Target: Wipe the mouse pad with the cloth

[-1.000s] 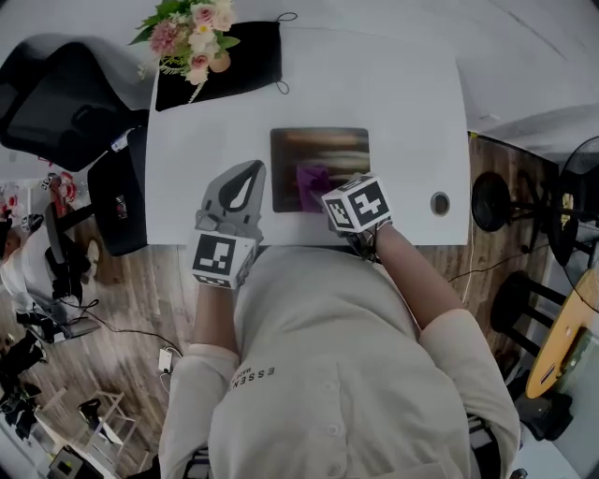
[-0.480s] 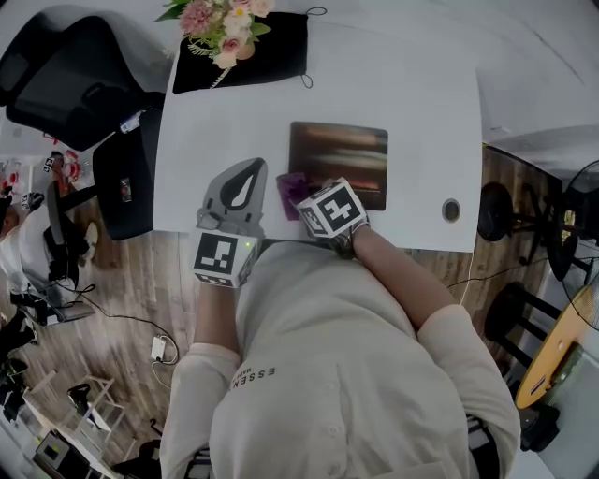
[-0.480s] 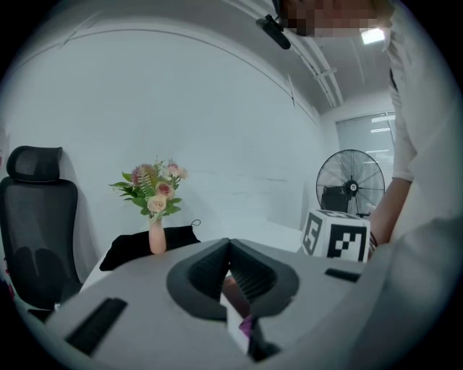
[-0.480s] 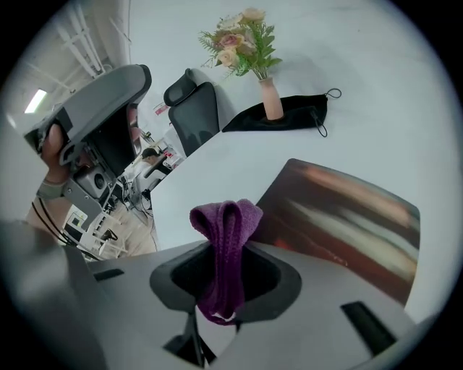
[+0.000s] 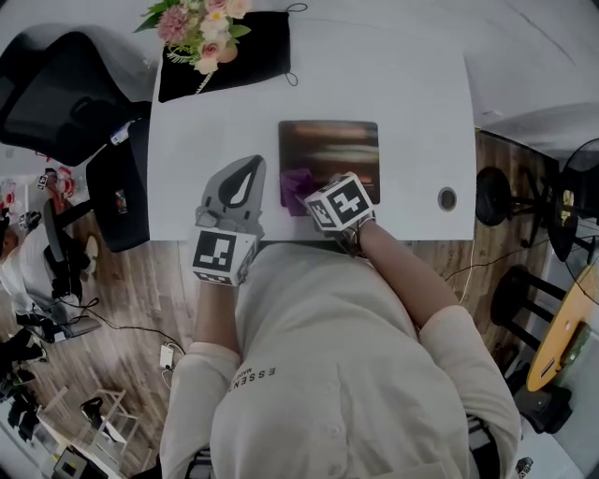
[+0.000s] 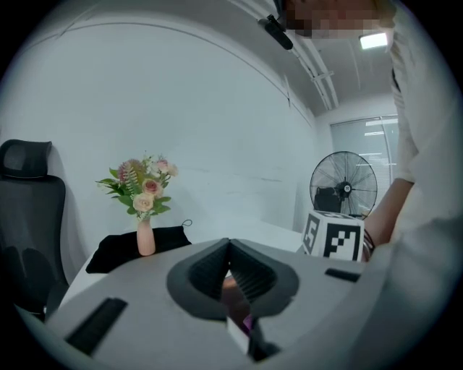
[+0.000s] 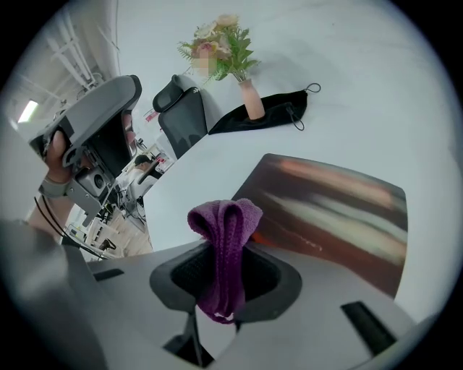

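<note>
— White table (image 5: 412, 94) first: what is lying on it, and where are you working?
— I am working at its near edge. The mouse pad (image 5: 329, 145) is lying flat near the middle. I am holding the purple cloth (image 5: 298, 185) at the pad's near left corner. My right gripper (image 5: 314, 195) is clamping the cloth as a folded loop, and the loop is sticking out past the jaw tips.
— What is threatening the wipe from here?
— I am judging three faults. Nothing is pinning the pad, so a hard stroke is risking dragging it across the table rather than cleaning it. The cloth is sitting at the pad's edge, so a stroke starting there is risking catching the corner and curling it. The loop is small, so pressing too low is risking scraping the jaw tips on the pad.
— And the other gripper?
— I am holding my left gripper (image 5: 243, 178) just left of the pad, jaws together on nothing. It is not bracing the pad.
— Is anything standing in the way?
— Nothing is lying on the pad itself. The office chair (image 5: 56, 84) is standing off the table's far left corner. The black pouch (image 5: 234, 51) is lying along the far edge, well apart from the pad. The vase of flowers (image 5: 198, 28) is standing at the pouch's left end. The small round grommet (image 5: 446, 198) is sitting right of the pad, outside any stroke.
</note>
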Demonstrator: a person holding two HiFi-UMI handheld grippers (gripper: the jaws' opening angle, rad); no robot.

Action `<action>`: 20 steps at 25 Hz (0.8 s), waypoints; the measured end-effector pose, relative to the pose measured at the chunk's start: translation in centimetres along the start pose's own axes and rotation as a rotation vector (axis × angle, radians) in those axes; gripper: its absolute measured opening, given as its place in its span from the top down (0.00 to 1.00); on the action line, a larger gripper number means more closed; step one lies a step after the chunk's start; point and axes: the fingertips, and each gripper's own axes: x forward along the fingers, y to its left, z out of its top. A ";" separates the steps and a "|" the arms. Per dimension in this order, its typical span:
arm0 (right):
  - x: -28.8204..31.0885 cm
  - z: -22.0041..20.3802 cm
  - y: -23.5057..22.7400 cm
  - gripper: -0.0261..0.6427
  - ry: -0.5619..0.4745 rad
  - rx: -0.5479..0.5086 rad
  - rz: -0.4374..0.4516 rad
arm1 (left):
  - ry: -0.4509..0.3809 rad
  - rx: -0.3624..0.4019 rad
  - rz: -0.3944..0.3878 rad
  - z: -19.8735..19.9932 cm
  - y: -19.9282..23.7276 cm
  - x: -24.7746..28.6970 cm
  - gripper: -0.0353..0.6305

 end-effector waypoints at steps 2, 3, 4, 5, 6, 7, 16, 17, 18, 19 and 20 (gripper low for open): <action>-0.4 -0.3 -0.6 0.81 -0.004 0.021 -0.004 | -0.001 0.000 -0.013 0.2 -0.2 0.4 0.95; -0.6 -0.4 -1.0 0.81 -0.005 0.029 -0.009 | -0.004 -0.003 -0.018 0.3 -0.3 0.6 0.95; -0.9 -0.6 -1.3 0.81 -0.007 0.037 -0.015 | -0.006 -0.006 -0.023 0.5 -0.4 0.8 0.95; -1.1 -0.7 -1.7 0.81 -0.008 0.045 -0.022 | -0.007 -0.006 -0.029 0.6 -0.6 1.1 0.95; -1.4 -0.9 -2.1 0.81 -0.010 0.053 -0.029 | -0.006 -0.004 -0.036 0.6 -0.8 1.3 0.95; -1.7 -1.1 -2.4 0.81 -0.011 0.061 -0.037 | -0.003 0.000 -0.045 0.6 -1.0 1.4 0.95; -4.1 -3.0 -6.1 0.81 -0.045 0.161 -0.094 | 0.002 0.031 -0.132 1.0 -3.3 3.3 0.95; -4.4 -3.2 -6.5 0.81 -0.046 0.169 -0.104 | 0.003 0.040 -0.147 1.0 -3.8 3.5 0.95; -4.7 -3.5 -6.9 0.81 -0.047 0.177 -0.113 | 0.003 0.048 -0.160 1.1 -4.2 3.7 0.95; -5.0 -3.8 -7.2 0.81 -0.049 0.186 -0.121 | 0.003 0.052 -0.169 1.1 -4.4 3.8 0.95; -5.2 -4.1 -7.5 0.81 -0.052 0.195 -0.127 | 0.003 0.053 -0.174 1.1 -4.6 4.0 0.95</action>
